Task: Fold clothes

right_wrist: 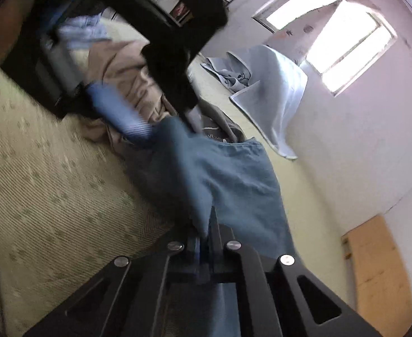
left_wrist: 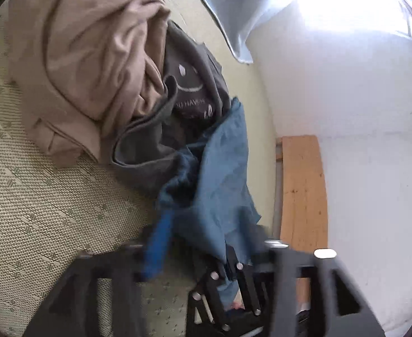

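A blue denim garment [left_wrist: 220, 174] hangs lifted above the patterned mat [left_wrist: 37, 210]; it also shows in the right wrist view [right_wrist: 234, 179]. My right gripper [right_wrist: 208, 224] is shut on its edge; this gripper also appears in the left wrist view [left_wrist: 231, 272] gripping the cloth. My left gripper [right_wrist: 175, 123] comes down from above in the right wrist view, with its blue finger [right_wrist: 119, 112] and its dark finger on either side of the garment's top edge. In its own view only the blurred blue finger [left_wrist: 158, 247] shows. A beige garment [left_wrist: 88, 64] and a dark grey printed shirt [left_wrist: 186, 84] lie heaped behind.
A light blue cloth [right_wrist: 267, 84] lies at the mat's far end near a bright window [right_wrist: 332, 39]. A white wall [left_wrist: 360, 112] runs along the right. A wooden board [left_wrist: 301, 191] leans at its base. Dark furniture [right_wrist: 32, 70] stands on the left.
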